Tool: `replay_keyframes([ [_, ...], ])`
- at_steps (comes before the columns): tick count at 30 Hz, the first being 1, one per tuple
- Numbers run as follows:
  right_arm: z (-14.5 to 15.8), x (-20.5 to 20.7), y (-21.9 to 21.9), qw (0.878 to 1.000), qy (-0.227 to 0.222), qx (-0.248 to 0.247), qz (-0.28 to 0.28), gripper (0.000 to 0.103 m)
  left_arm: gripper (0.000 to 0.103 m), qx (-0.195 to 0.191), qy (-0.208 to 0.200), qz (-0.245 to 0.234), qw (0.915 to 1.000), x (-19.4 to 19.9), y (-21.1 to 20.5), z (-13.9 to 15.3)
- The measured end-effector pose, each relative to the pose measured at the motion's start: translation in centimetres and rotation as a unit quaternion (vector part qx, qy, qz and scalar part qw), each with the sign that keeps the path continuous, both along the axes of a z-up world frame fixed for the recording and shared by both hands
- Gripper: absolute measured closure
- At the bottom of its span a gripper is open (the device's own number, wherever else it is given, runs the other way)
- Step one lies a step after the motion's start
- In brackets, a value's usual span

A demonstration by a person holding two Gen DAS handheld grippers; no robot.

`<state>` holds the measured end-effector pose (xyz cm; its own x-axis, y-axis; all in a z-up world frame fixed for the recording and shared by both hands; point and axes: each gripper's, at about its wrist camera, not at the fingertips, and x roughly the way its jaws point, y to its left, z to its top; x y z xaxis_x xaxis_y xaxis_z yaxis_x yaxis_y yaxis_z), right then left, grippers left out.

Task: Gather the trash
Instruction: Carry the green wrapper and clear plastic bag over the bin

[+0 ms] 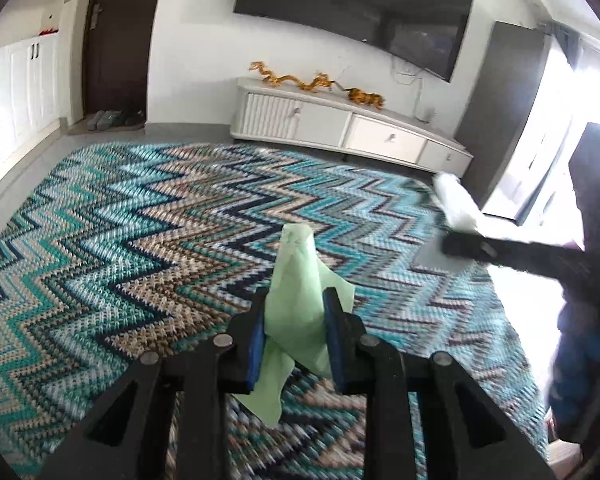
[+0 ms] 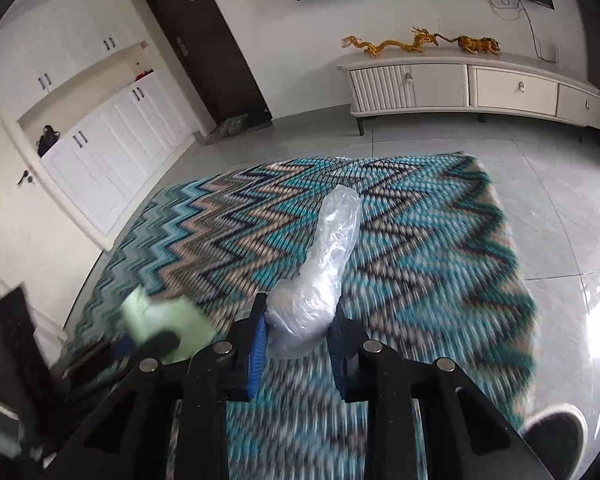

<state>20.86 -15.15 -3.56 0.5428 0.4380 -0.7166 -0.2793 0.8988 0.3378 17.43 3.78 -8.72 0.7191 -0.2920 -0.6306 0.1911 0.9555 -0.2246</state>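
Both grippers are clamped on rubbish above the teal, tan and navy zigzag-patterned rug (image 1: 140,248). Between its blue-padded fingers (image 1: 256,354) the left gripper (image 1: 294,344) pinches a crumpled pale green sheet of paper (image 1: 300,280), which stands up past the fingertips and hangs down below them. Likewise the right gripper (image 2: 298,338) squeezes a scrunched clear plastic wrapper (image 2: 326,264) at its lower end, the rest poking up and forward over the rug.

No brand, label or writing can be read on either piece of trash, nor anywhere else in the room.

In the left wrist view the right gripper shows only as a dark blurred bar at the right edge, with the plastic wrapper a white smear at its tip. In the right wrist view the green paper is a blurred patch at lower left, and the rug is streaked with motion blur. A black shoe with a white sole (image 2: 556,436) (the person's, cut off by the frame) sits on the pale tiled floor (image 2: 560,208) at lower right. Two golden ornaments (image 2: 420,44) lie on the long white low cabinet (image 2: 500,88), too small to make out in detail.
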Motion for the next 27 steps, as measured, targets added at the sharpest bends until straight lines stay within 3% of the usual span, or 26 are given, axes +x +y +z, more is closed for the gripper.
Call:
replay_keyframes([
  [7,6.2,-12.0,-3.8,0.999,-0.045,-0.008,-0.003,0.077,0.078,-0.014,-0.041,-0.036,0.9984,-6.0,-1.5,5.4],
  [14,10.8,-23.4,-9.0,0.993,-0.099,-0.035,-0.054,0.077,0.078,-0.026,-0.084,-0.079,0.993,-11.6,-4.3,10.4],
  [21,12.8,-31.6,-14.5,0.983,-0.122,-0.052,-0.127,0.077,0.078,-0.042,-0.108,-0.14,0.9834,-15.1,-9.3,14.2],
  [27,11.3,-34.8,-19.1,0.976,-0.117,-0.041,-0.182,0.077,0.078,-0.041,-0.076,-0.208,0.9743,-15.0,-16.6,14.6],
])
